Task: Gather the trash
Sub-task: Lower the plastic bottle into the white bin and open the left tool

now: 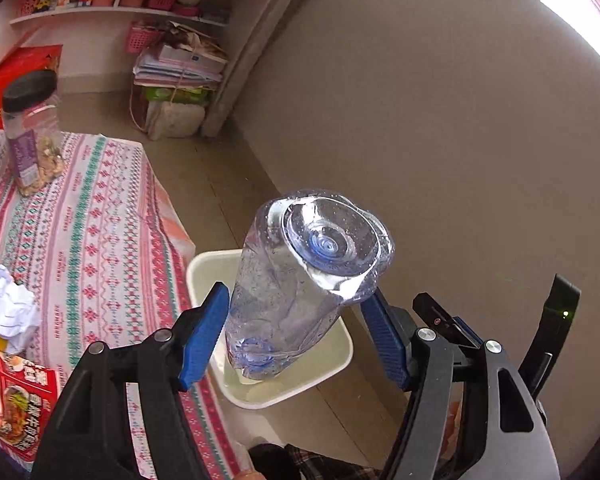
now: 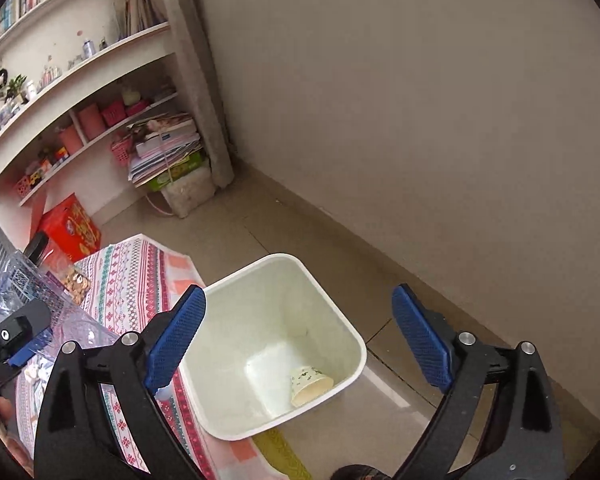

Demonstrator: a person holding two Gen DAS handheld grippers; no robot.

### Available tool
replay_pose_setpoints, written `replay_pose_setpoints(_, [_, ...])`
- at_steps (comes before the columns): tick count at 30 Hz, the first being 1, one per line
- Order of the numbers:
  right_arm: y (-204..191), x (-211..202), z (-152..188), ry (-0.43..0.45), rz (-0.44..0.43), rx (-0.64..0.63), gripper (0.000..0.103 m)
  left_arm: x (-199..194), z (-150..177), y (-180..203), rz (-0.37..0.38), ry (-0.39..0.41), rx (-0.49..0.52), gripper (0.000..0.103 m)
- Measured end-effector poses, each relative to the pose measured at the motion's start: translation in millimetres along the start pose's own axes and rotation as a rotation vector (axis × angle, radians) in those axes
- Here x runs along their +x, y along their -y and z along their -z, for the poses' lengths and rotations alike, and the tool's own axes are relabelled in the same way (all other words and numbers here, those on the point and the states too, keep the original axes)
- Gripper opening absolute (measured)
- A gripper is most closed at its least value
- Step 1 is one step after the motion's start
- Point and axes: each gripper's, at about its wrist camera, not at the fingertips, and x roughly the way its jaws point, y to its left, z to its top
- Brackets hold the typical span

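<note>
Left gripper [image 1: 296, 332] up close, blue pads either side of a clear plastic bottle [image 1: 300, 280], cap end down, base toward the lens. Left pad [image 1: 204, 340] sits at the bottle's side; whether either pad presses on it I cannot tell (right pad partly hidden behind the base). Bottle hangs over the white bin [image 1: 204, 268], which stands on the floor just beside the table with its patterned cloth [image 1: 100, 240]. Right gripper [image 2: 300, 344] spread wide, nothing between its pads, poised above the same bin [image 2: 332, 308]. A paper cup [image 2: 310, 384] lies on its side in the bin's bottom. On the cloth: crumpled paper [image 1: 4, 304], a snack packet [image 1: 24, 404], a black-lidded jar [image 1: 32, 132].
</note>
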Motion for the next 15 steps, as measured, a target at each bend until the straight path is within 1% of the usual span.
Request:
replay_pose_setpoints(3, [3, -5, 1, 0.019, 0.012, 0.003, 0.09, 3, 2, 5, -0.005, 0.006, -0.002, 0.074])
replay_pose_setpoints(5, [-1, -8, 3, 0.032, 0.011, -0.011, 0.09, -4, 3, 6, -0.021, 0.024, 0.012, 0.074])
replay_pose_setpoints(8, [-6, -11, 4, 0.047, 0.005, -0.03, 0.09, -21, 5, 9, -0.111, 0.081, 0.074, 0.074])
replay_pose_setpoints(11, [-16, -14, 5, 0.059, -0.011, -0.058, 0.09, -39, 8, 10, -0.22, 0.146, 0.141, 0.074])
replay_pose_setpoints(15, [-35, -18, 11, 0.067, -0.039, -0.103, 0.09, -63, 12, 10, -0.327, 0.215, 0.216, 0.076])
